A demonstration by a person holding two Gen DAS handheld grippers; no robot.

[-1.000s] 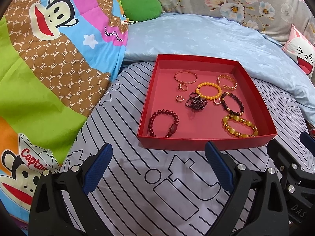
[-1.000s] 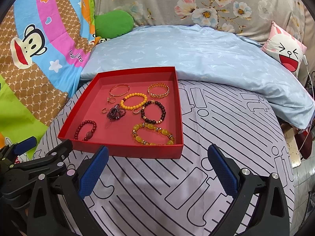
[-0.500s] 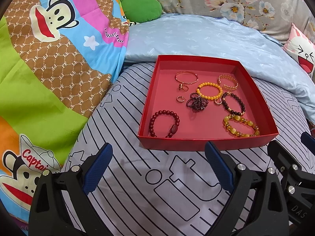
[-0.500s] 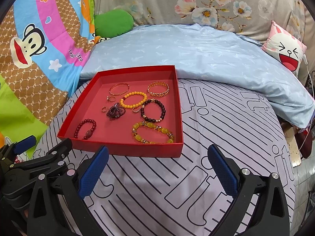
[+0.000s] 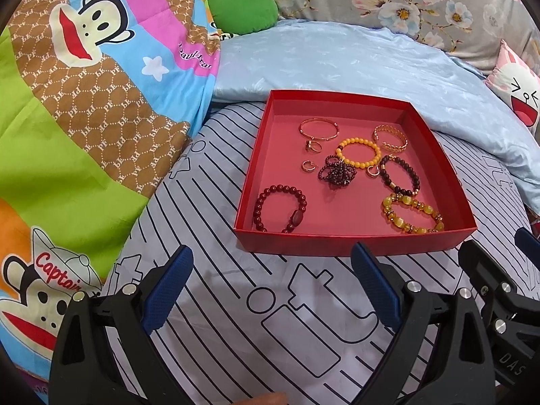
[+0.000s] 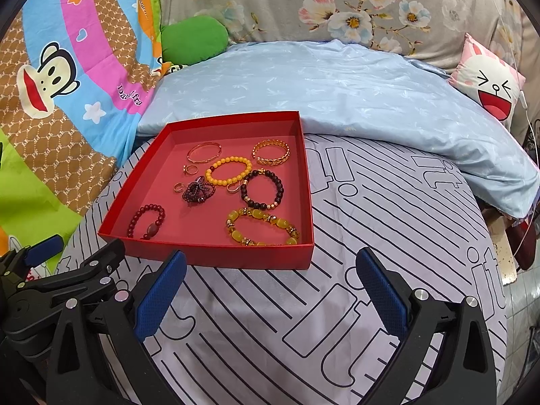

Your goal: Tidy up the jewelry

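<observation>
A shallow red tray [image 5: 354, 244] [image 6: 216, 254] sits on the striped bedsheet and holds several bracelets and small rings. Among them are a dark red bead bracelet [image 5: 280, 207] [image 6: 145, 220], a yellow bead bracelet [image 5: 358, 152] [image 6: 228, 170], an amber bracelet [image 5: 412, 214] [image 6: 261, 231], a black bead bracelet [image 5: 400, 175] [image 6: 261, 189] and a gold chain bangle [image 5: 389, 137] [image 6: 271, 152]. My left gripper [image 5: 271, 290] is open and empty, just in front of the tray. My right gripper [image 6: 270, 290] is open and empty, at the tray's near right corner.
A colourful monkey-print quilt [image 5: 67, 118] lies to the left. A light blue duvet [image 6: 337, 81] is bunched behind the tray. A green cushion [image 6: 194, 38] and a pink cartoon pillow [image 6: 489, 84] lie at the back. The bed's right edge [image 6: 503, 253] drops off.
Both grippers have drifted very slightly; the tray and jewelry lie as before. Both stay open.
</observation>
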